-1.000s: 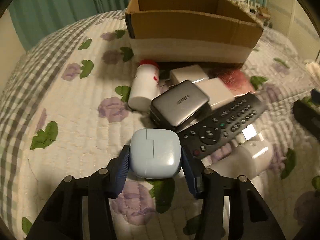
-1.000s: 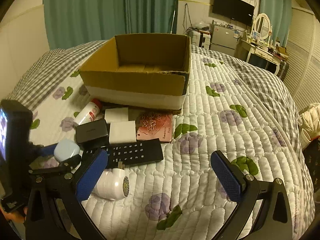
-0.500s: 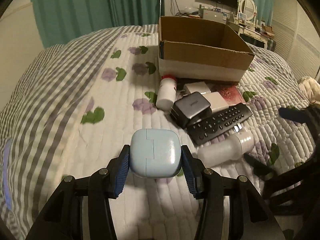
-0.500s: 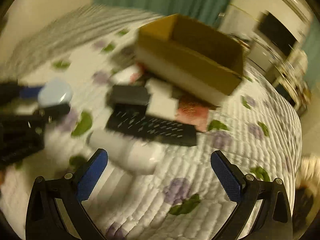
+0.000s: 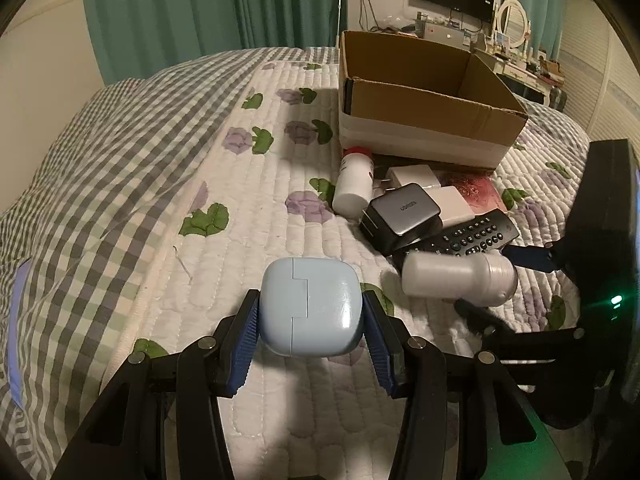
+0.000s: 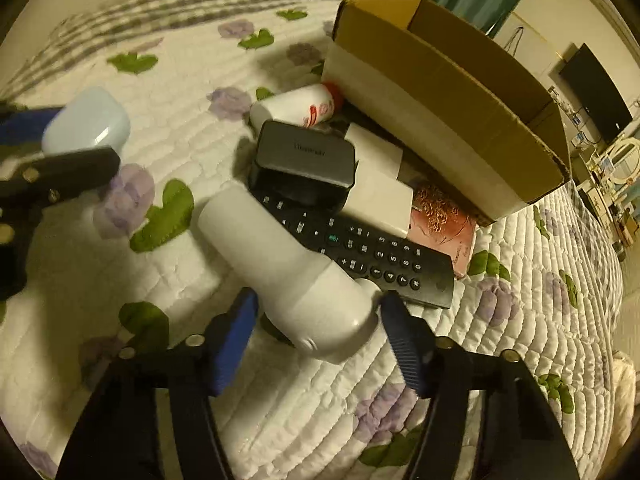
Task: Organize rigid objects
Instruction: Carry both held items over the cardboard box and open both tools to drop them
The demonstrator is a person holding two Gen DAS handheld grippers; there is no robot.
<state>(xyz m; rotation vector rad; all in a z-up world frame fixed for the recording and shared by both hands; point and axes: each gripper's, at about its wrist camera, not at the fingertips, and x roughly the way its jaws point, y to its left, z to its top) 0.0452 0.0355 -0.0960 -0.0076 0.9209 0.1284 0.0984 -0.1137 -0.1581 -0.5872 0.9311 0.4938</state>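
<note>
Two grippers, left [image 5: 311, 322] clamping blue case [image 5: 311, 306], box interior [image 5: 420, 68] left-view only

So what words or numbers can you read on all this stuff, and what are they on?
"UGREEN" – on the grey charger; blurred in the right wrist view.
Digits "1" to "9" and "0" – on the keys of the black remote; its other key signs are too small.
Red print on the white bottle with the red cap – too blurred to read.
Pink box – pattern only, no readable text.
</note>
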